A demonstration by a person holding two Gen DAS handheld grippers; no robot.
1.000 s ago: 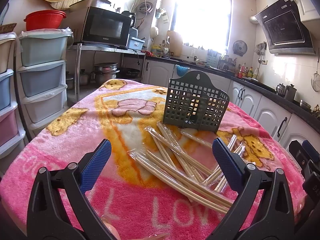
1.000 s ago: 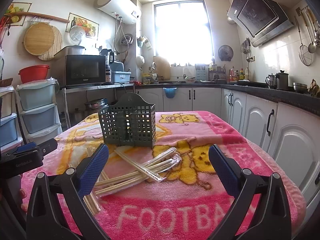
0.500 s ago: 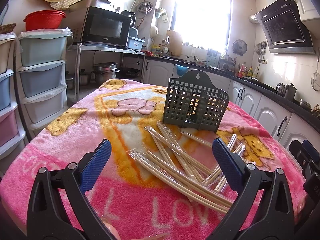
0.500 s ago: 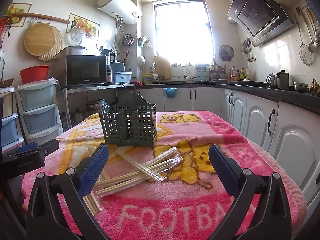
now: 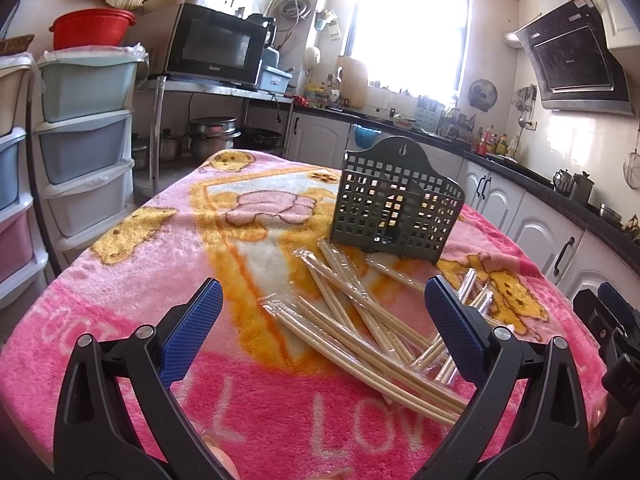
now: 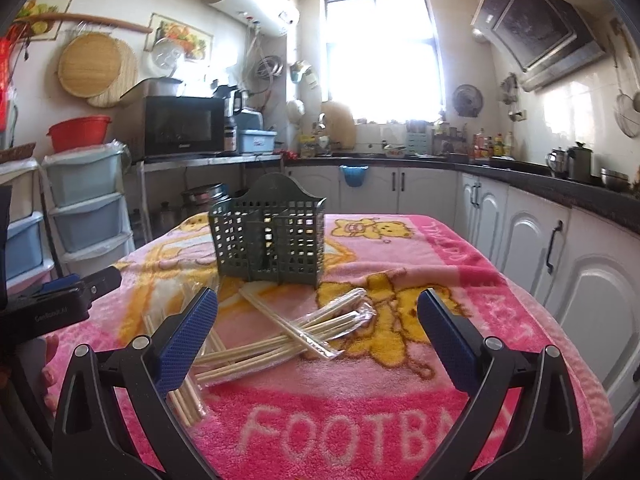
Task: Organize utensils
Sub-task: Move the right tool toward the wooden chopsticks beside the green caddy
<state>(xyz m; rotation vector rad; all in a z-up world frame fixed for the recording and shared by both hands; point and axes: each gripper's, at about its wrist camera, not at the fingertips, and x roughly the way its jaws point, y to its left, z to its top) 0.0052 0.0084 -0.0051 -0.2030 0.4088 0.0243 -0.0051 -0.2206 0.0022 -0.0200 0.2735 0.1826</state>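
With both my left gripper [image 5: 324,320] and right gripper [image 6: 318,320] spread wide and empty above the pink-blanketed counter [image 5: 132,280], I should pinch one wrapped chopstick pair [image 5: 360,320] from the pile lying before the upright dark basket [image 5: 396,204].

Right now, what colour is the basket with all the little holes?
Dark grey-green. The basket shows best in the right wrist view.

A pink cartoon blanket [image 5: 132,280] covers the tabletop, with white letters along its near edge. On it a dark grid basket [image 5: 396,204] stands upright near the middle. Just in front of the basket lies a loose, crisscrossed pile of chopsticks [image 5: 360,320], most in clear wrappers, one end close to the basket's base.
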